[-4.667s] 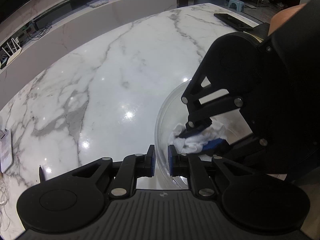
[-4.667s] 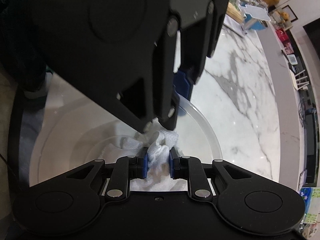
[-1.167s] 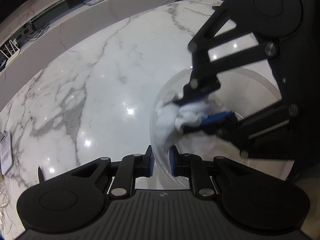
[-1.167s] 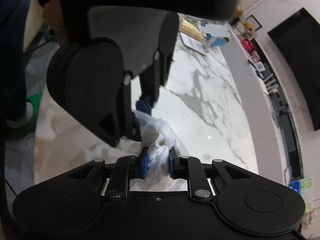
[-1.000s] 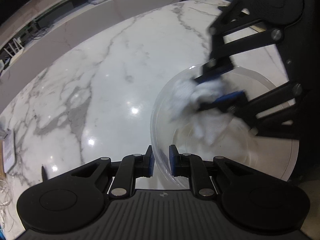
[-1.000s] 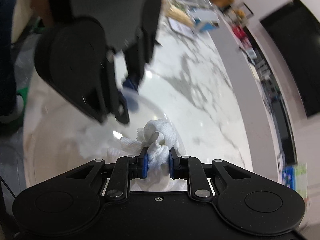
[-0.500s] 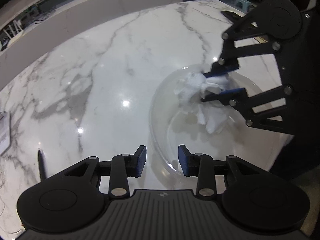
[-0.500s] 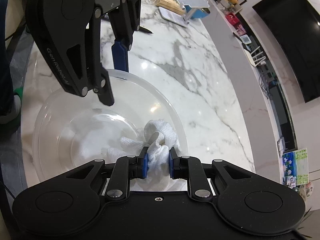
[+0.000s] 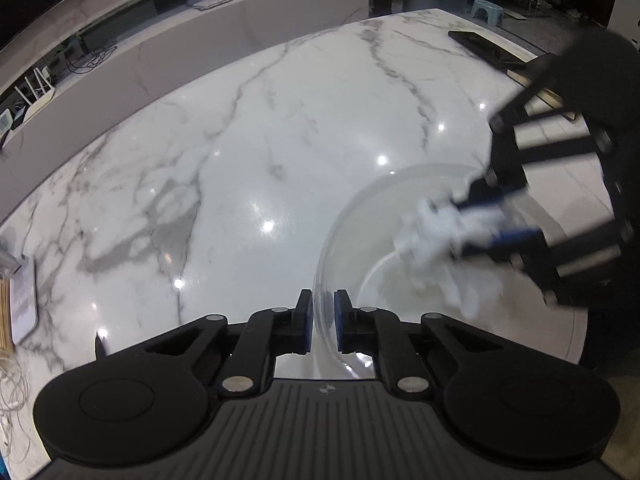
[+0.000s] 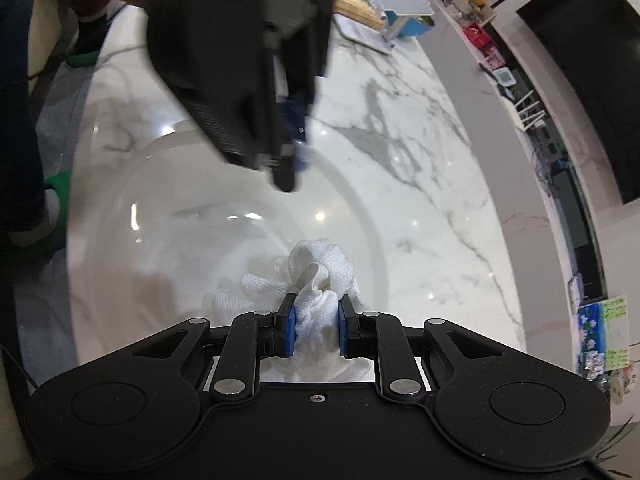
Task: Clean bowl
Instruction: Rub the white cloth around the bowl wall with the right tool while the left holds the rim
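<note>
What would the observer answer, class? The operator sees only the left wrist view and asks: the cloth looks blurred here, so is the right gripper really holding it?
Observer: Yes. The right wrist view shows the cloth sharply, bunched between the right gripper's blue pads.
Operator: Is anything else inside the bowl?
Observer: No. From that side the bowl holds only the cloth.
Operator: What lies behind my camera?
Observer: A blue container with a pale top stands at the table's far end.
</note>
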